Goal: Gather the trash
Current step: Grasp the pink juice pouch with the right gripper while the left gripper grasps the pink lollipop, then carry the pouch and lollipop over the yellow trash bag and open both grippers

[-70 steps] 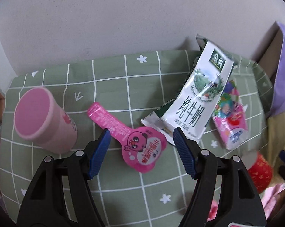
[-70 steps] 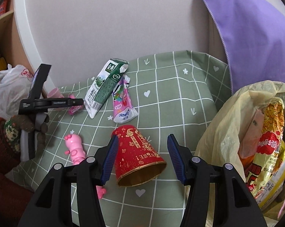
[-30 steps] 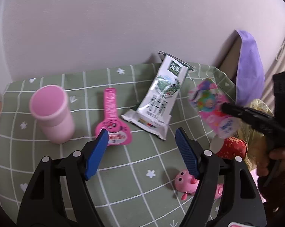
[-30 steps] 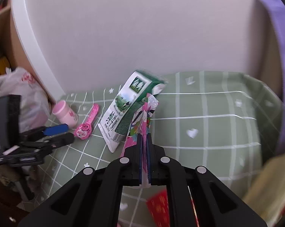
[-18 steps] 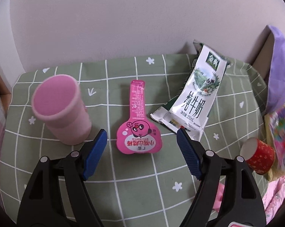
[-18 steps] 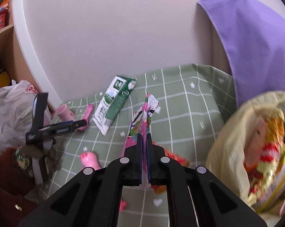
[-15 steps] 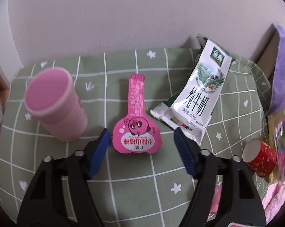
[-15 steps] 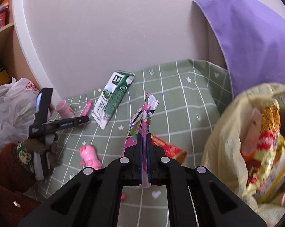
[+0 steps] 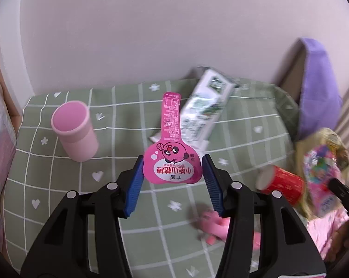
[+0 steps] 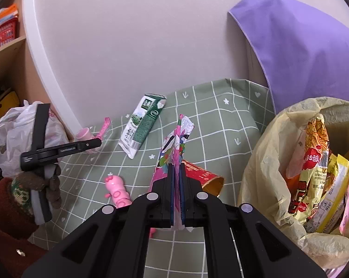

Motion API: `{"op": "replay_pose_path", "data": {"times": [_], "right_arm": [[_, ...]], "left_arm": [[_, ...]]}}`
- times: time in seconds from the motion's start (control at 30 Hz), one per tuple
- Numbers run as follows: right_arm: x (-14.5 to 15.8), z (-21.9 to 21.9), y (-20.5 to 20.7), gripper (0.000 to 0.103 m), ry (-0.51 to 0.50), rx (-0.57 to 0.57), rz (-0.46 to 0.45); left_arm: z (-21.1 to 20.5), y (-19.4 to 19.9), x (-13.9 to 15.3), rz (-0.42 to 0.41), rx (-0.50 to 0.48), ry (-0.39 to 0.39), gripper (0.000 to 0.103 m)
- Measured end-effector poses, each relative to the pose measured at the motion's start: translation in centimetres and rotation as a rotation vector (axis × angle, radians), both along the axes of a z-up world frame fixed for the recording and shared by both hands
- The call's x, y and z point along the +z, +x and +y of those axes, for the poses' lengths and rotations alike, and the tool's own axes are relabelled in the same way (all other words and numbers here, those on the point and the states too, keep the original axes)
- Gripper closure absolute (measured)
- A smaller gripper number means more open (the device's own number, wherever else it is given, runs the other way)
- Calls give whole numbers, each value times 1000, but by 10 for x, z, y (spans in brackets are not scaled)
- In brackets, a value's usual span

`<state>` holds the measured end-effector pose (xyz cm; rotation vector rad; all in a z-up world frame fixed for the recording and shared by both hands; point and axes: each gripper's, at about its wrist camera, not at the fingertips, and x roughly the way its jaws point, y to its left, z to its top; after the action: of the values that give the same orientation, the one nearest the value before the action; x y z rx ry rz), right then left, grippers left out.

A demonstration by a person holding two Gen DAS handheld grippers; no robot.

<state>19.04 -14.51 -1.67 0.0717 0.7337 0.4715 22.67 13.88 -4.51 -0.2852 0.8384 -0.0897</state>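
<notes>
Trash items are spread over a green cloth (image 9: 119, 208) with a white grid and small printed hearts and stars. Left gripper (image 9: 173, 173), lower centre of its own view: blue ribbed pads closing on the round lobe of a glossy pink lollipop-shaped wrapper (image 9: 172, 153), flat, with a cartoon face and a long narrow tab pointing toward the top of the frame; pads appear to touch the lobe's edges on both sides. Right gripper (image 10: 176, 199), lower centre of its view: jaws pressed together, pinching a thin crinkled multicoloured foil wrapper (image 10: 175, 143) that stands upright above the pads. Matte pink cylindrical cup (image 9: 73, 131) stands upright at left of the left view. Flattened green-and-white milk carton (image 10: 142, 127) lies near the wall, upper centre. Red paper cup (image 10: 202, 176) with a gold inner wall lies on its side just behind the right gripper. Pink plastic toy (image 10: 116, 191), rounded, lies at lower centre-left. Translucent yellow plastic bag (image 10: 262, 162), wrinkled, stands open at right of the right view, holding noodle and snack packets (image 10: 315, 162). Purple fabric (image 10: 301, 53) drapes at upper right. White crumpled bag (image 10: 10, 134) sits at left by a wooden shelf. A knit-sleeved, gloved hand (image 10: 35, 185) holds the left gripper's handle.
</notes>
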Motion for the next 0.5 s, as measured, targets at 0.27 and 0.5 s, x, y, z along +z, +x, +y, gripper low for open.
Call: {"op": "replay_pose_path", "data": {"times": [0.27,0.5], "right_arm": [[34,-17,-20,97,10,-40,-125],[86,-76,-50,97,-53,-201,-282]], "left_arm": [[-49,-29,68,-163,-193,-22,55],[-129,-22,126,-304,-461,-96,55]]}}
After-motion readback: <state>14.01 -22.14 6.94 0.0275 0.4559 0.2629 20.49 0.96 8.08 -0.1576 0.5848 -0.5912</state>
